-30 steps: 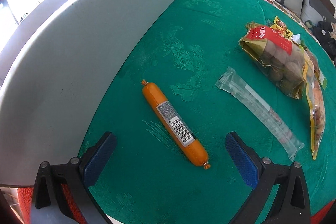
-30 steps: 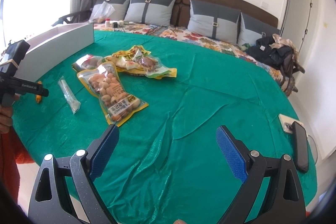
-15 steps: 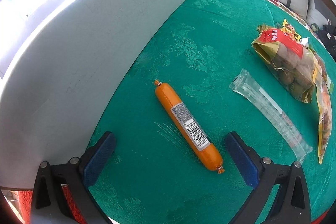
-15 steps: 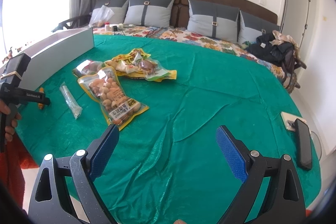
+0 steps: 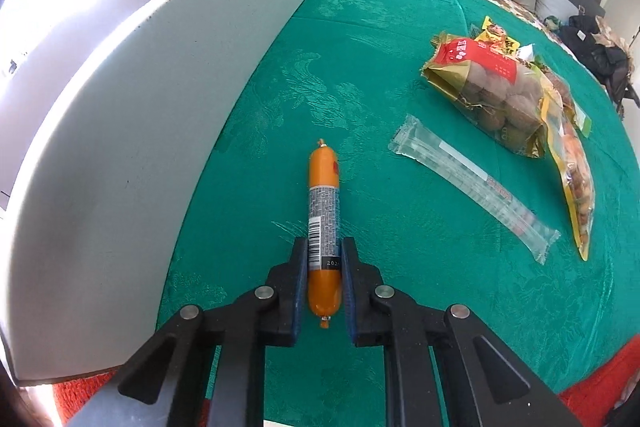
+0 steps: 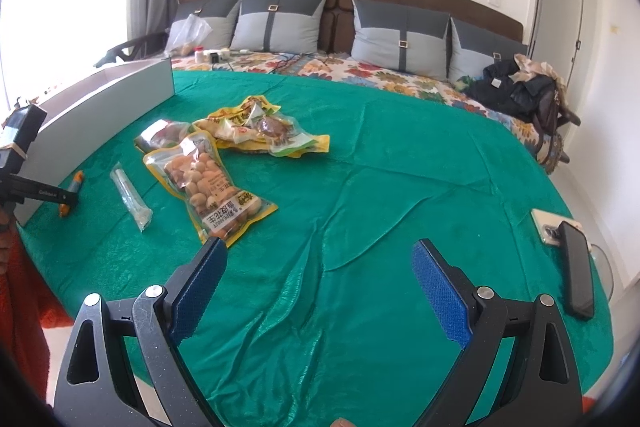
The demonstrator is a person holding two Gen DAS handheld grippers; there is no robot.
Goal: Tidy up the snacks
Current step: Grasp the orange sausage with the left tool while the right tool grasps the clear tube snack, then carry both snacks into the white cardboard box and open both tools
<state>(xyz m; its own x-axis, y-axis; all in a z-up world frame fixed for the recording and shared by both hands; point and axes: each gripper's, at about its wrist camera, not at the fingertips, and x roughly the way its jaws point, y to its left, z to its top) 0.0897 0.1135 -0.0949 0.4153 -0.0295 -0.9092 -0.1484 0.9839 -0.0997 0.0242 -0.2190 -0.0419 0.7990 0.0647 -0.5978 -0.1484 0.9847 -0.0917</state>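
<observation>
**A:** Left wrist view: left gripper (image 5: 324,279) is clamping the orange sausage stick (image 5: 323,211) near its near end, pads pressing both sides. Sausage is lying along the fingers on the green cloth (image 5: 400,327), just beside the white box (image 5: 160,115) wall. Can't tell if it's lifting off the cloth yet.

**B:** Right side doing anything?

**A:** Right gripper (image 6: 316,291) is hanging over bare cloth, jaws wide apart, nothing between them.

**B:** So progress?

**A:** Looking early. I'm seeing no snack inside the box, though most of its interior is hidden from both cameras. First pick is only just happening.

**B:** What's still out?

**A:** Everything else is sitting loose on the cloth: clear stick pack (image 5: 472,187) near the sausage, chestnut bag (image 5: 492,95) behind it, peanut bag (image 6: 208,183) overlapping that one's edge, yellow packets (image 6: 256,127) piled further back.

**B:** Remaining work?

**A:** I'm guessing sausage over the wall into the box, then four or more picks after that.
</observation>
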